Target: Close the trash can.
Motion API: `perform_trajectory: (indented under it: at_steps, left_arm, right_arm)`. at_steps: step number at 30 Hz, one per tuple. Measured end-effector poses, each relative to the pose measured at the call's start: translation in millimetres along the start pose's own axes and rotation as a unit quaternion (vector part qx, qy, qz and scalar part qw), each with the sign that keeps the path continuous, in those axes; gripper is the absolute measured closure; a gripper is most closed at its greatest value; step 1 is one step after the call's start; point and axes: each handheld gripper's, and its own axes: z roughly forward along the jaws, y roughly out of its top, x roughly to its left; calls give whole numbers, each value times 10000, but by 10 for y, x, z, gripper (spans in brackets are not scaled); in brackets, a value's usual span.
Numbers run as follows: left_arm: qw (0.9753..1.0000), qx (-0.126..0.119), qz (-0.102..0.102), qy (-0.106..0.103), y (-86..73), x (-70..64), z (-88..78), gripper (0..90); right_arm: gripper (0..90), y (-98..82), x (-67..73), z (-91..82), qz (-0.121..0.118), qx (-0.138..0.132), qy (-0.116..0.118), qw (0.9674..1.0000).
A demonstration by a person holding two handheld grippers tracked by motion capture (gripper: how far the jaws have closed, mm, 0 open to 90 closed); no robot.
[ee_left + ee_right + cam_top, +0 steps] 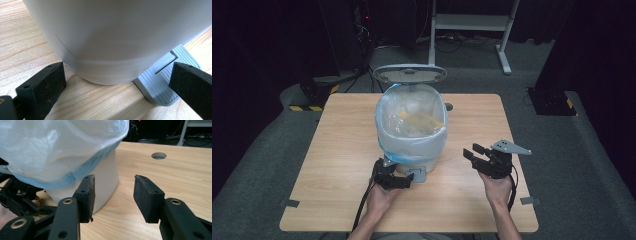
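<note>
At the table's centre stands a white pedal bin (412, 135), lid up, bag-lined. The left gripper (394, 179), jaws wide and empty, rests at its pedal (162, 82); press squarely to hold the lid. The right gripper (479, 152), half open and empty, should approach the bag (57, 152) gently.

A light wooden surface (337, 165) stood on grey carpet (592, 165). A round hole (158, 155) pierced it. Behind stood a white frame (472, 22).

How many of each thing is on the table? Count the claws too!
Pedal bin: 1
Bin liner bag: 1
Claws: 2, the left claw and the right claw
Total: 4
</note>
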Motion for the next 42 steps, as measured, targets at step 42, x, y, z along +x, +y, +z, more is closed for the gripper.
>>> perform_trajectory:
  at_steps: [42]
  left_arm:
    - [10000,-1,-2,-1,0,0,0,6]
  right_arm:
    - [522,-483,-190,216,212,558,-483,9970]
